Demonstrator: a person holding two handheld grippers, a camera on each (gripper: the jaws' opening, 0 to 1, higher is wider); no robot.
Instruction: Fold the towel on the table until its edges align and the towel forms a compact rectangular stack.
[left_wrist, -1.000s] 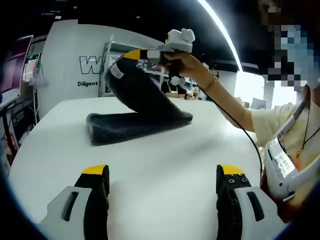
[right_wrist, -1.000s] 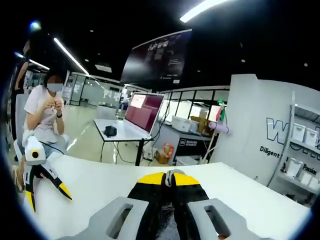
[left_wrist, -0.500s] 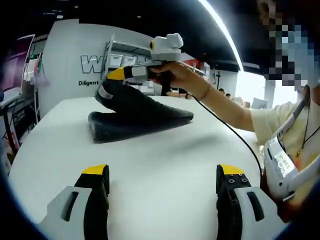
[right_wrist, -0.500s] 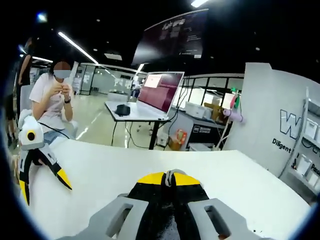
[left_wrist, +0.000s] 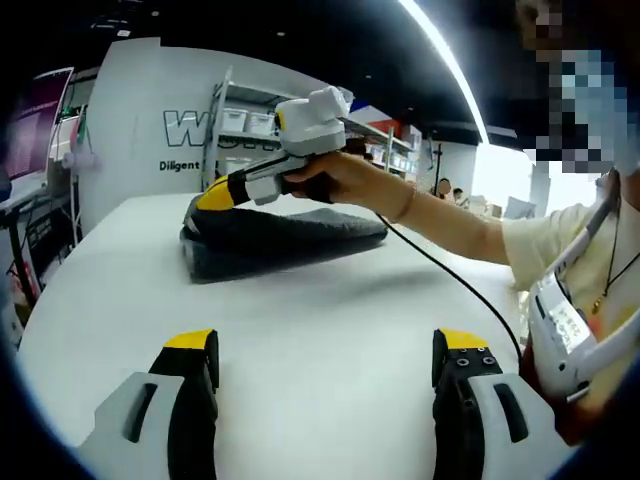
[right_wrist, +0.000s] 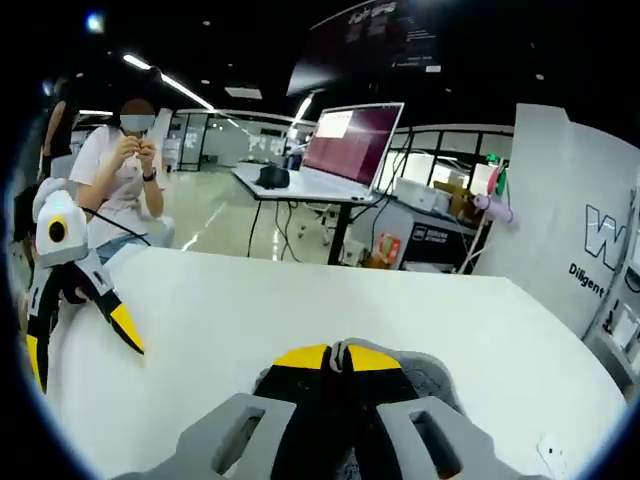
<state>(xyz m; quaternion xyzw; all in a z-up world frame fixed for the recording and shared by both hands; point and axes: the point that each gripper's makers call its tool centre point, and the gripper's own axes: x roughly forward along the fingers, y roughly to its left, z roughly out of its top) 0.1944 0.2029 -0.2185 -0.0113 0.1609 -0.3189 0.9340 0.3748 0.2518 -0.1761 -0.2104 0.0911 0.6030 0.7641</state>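
- Right tool (right_wrist: 337, 357): jaws closed together on a fold of the dark towel (right_wrist: 440, 385), tips at 6 o'clock in the right gripper view.
- In the left gripper view this tool (left_wrist: 215, 194) presses on the towel's near-left corner; the person's hand (left_wrist: 330, 180) grips it.
- Left tool (left_wrist: 325, 360): jaws spread wide, holding nothing, over the bare white worktop (left_wrist: 320, 300).
- Towel (left_wrist: 290, 240): folded, apparently in two layers, lying at 12 o'clock on the worktop.
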